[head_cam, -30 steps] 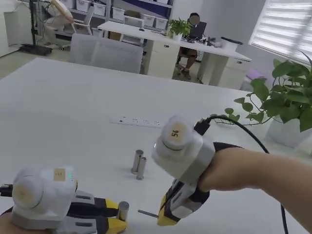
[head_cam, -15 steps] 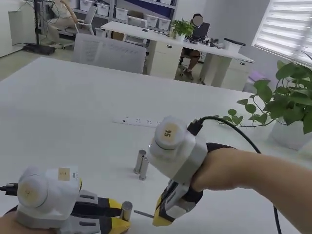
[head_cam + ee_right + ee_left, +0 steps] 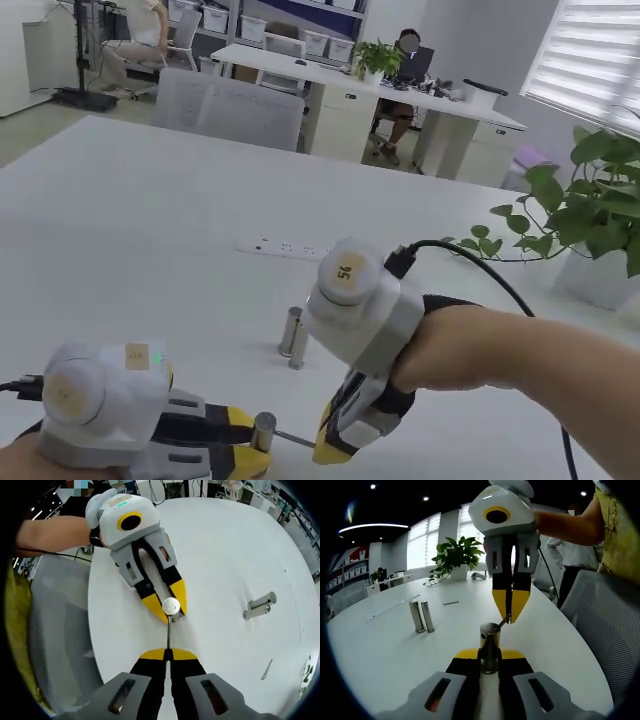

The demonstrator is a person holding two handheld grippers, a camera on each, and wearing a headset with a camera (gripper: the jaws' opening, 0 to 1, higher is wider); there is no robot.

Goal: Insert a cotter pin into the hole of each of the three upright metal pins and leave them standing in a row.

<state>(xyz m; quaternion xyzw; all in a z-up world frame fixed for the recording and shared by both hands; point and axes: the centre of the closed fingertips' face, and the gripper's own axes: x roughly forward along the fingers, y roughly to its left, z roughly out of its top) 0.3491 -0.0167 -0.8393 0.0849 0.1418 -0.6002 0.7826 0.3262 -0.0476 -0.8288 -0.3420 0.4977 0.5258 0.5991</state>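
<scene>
left tool [image 3: 490, 656] clamped on upright metal pin [image 3: 490, 639]; right tool [image 3: 169, 653] pinching cotter pin [image 3: 169, 632], tip at pin's top.

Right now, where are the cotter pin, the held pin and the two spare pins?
cotter pin [image 3: 168, 634], right gripper view, mid-shaft.
held pin [image 3: 490, 641], left gripper view, its side above the tongs.
spare pins [image 3: 416, 616], left gripper view, left one's side.

At lower centre the cotter pin [image 3: 293, 438] meets the pin [image 3: 264, 430]; whether its tip is in the hole is too small to tell. Fingers [image 3: 466, 655] of the left gripper [image 3: 490, 656] hide the pin's foot.
</scene>
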